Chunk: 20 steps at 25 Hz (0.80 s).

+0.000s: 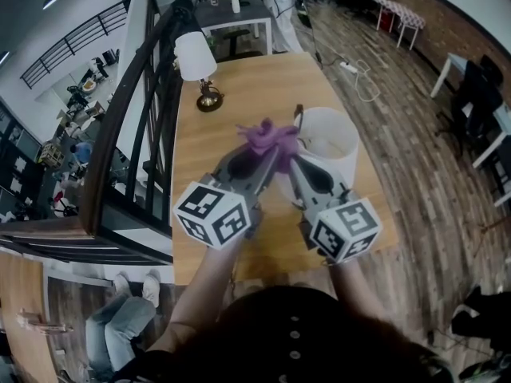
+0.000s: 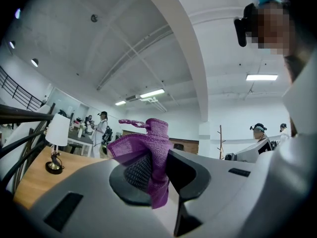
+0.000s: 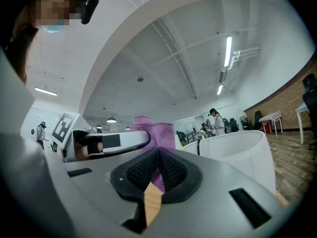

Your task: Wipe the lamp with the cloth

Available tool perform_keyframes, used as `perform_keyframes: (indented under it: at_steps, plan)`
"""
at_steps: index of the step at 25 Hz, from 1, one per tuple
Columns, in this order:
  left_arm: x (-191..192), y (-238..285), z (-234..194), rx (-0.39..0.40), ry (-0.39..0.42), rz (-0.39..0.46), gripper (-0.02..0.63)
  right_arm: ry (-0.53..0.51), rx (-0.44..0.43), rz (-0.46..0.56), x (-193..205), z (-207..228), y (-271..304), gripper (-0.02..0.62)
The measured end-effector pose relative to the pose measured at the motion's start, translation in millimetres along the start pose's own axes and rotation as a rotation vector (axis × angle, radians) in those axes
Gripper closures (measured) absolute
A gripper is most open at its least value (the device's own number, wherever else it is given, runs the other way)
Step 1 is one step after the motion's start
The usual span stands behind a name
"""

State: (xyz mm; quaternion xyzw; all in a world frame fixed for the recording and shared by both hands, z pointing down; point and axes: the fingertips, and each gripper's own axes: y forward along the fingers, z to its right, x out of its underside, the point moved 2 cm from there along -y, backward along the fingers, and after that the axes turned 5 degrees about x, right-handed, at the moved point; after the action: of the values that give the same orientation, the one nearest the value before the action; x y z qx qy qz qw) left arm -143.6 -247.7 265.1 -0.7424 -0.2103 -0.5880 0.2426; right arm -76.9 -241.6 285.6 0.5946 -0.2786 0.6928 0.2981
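Note:
A purple cloth is held up over the wooden table, pinched from both sides. My left gripper is shut on its left part, and in the left gripper view the cloth bunches up between the jaws. My right gripper is shut on the other end, with the cloth standing above its closed jaws. A large white lampshade stands just behind and right of the grippers; the right gripper view has this lampshade close by. A small lamp with a brass base stands at the table's far left.
A dark railing runs along the table's left edge, with a drop to a lower floor beyond. A white table stands past the far end. A cable lies on the wood floor to the right. People stand far off.

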Motion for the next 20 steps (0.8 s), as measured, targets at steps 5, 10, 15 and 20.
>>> perform_keyframes:
  at_steps: [5,10,15,20]
  plan:
    - [-5,7,-6,-0.008,0.018,0.0,0.529,0.013,-0.014,-0.014,3,0,4,0.583]
    - [-5,16,-9,-0.001,0.013,-0.015,0.529,0.014,-0.02,-0.01,-4,0,5,0.583]
    - [-3,19,-10,0.012,0.007,-0.021,0.529,0.017,-0.013,-0.006,-4,2,2,0.583]
    - [1,22,-10,0.012,0.003,-0.024,0.529,0.017,-0.007,-0.011,-2,4,-2,0.583]
